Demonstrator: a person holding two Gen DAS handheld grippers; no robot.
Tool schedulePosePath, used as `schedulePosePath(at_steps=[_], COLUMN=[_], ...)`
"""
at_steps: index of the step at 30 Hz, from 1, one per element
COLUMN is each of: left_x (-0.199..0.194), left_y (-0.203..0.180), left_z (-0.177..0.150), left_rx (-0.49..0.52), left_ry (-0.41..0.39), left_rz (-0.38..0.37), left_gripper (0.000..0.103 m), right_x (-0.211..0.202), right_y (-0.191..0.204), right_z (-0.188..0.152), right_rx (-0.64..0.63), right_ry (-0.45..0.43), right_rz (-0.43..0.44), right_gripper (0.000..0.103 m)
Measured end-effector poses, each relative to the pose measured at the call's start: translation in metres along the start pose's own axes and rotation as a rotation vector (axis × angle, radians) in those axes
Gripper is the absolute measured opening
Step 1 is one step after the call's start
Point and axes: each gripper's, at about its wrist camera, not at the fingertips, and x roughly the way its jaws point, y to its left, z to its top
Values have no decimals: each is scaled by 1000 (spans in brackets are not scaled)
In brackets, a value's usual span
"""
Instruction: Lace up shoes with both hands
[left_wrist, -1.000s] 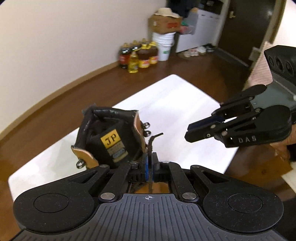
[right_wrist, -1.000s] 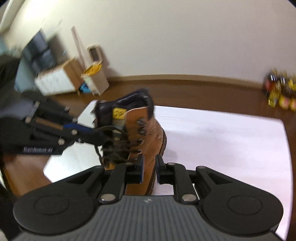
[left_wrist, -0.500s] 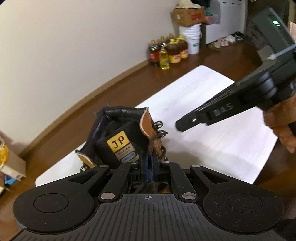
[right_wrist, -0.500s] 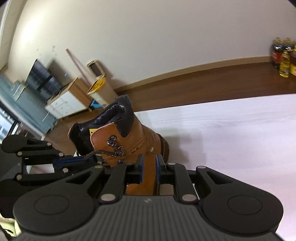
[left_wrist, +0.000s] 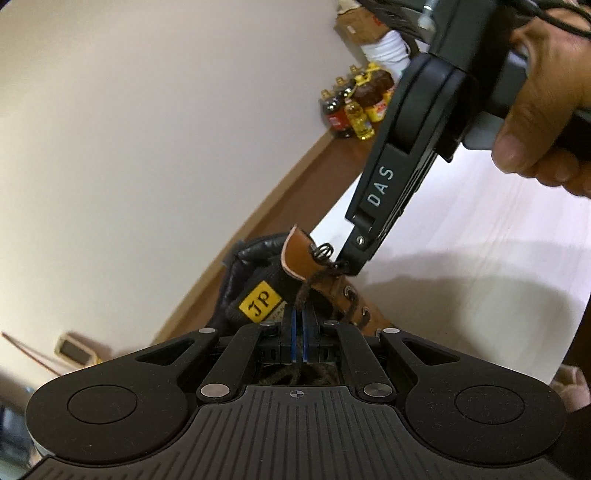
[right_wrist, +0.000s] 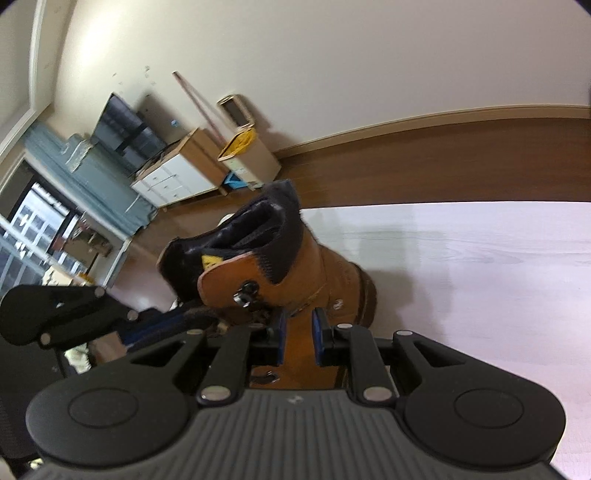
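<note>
Cream wall and brown floor frame a white table (right_wrist: 480, 251) where the tan boot (right_wrist: 306, 273) stands at centre frame. The left tongs (left_wrist: 298, 325), low centre in their own view, are clamped together on the dark brown lace (left_wrist: 301, 295), which runs up toward the top hook (left_wrist: 323, 252). The right tongs (right_wrist: 298, 334) are opening beside the boot's upper, with apparently nothing pinched, though the view is cramped. Lower eyelets look threaded; the uppermost hooks and the final tie remain.
</note>
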Motion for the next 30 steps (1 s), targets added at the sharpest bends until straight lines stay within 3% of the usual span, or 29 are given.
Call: schedulePosePath(at_steps=[6, 11, 16, 20, 23, 25, 30], left_x=[-13, -24, -37, -47, -55, -60, -79], left_y=[0, 2, 5, 12, 15, 17, 27], left_z=[-7, -11, -17, -22, -23, -23, -29], left_rx=[16, 33, 19, -8, -19, -23, -45], left_ry=[-6, -21, -26, -17, -12, -13, -6], left_rz=[4, 51, 60, 68, 62, 57, 58], left_gripper=[3, 3, 3, 4, 4, 4, 4], right_x=[-10, -11, -20, -21, -11, -8, -15], right_y=[4, 4, 5, 24, 30, 28, 21], right_z=[-7, -7, -11, -11, -8, -7, -16], right_rx=[-9, 13, 48, -25, -64, -47, -12], right_ry=[13, 10, -21, -44, -41, -43, -30], right_rz=[60, 7, 8, 15, -34, -55, -86], right_gripper=[19, 21, 21, 21, 21, 33, 32])
